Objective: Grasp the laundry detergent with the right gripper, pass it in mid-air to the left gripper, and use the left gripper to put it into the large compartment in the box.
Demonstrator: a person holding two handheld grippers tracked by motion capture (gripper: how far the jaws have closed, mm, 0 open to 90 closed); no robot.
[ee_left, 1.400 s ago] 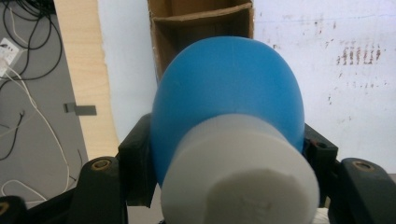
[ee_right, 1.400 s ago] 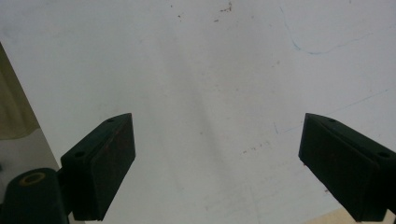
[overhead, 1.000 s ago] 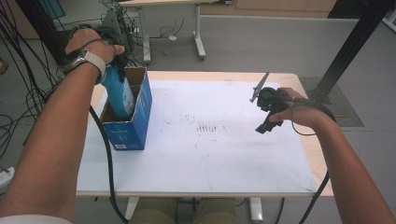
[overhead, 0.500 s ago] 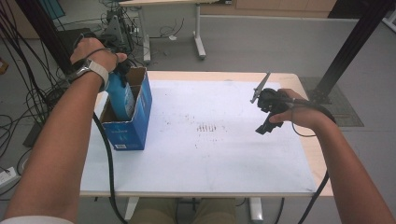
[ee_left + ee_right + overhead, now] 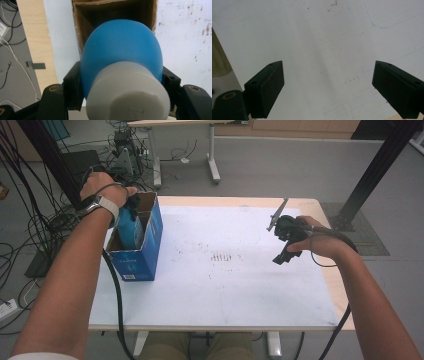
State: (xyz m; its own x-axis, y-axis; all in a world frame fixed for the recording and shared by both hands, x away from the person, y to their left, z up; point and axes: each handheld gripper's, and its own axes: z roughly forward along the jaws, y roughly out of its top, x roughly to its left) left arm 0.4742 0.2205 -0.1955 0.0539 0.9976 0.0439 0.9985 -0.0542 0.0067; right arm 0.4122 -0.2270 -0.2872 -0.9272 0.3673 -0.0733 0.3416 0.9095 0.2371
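A blue rounded object with a white cylindrical end [image 5: 122, 52] sits between the jaws of my left gripper [image 5: 122, 75], which is shut on its sides. Its blue end points down into an open blue cardboard box [image 5: 85, 15]. In the high view the left gripper [image 5: 130, 217] holds the blue object [image 5: 131, 230] partly inside the box [image 5: 145, 255] at the table's left side. My right gripper [image 5: 281, 257] hovers over the right part of the table. In the right gripper view the right gripper [image 5: 327, 67] stands open with nothing between its pads [image 5: 268, 85].
A white sheet [image 5: 225, 290] with small dark specks covers the wooden table [image 5: 330, 270]. Cables and a desk's legs [image 5: 212, 155] lie on the floor beyond the far edge. A black post [image 5: 375, 165] stands at the back right.
My left hand has sunk, carrying the blue object deeper into the box. The right hand has stayed where it was.
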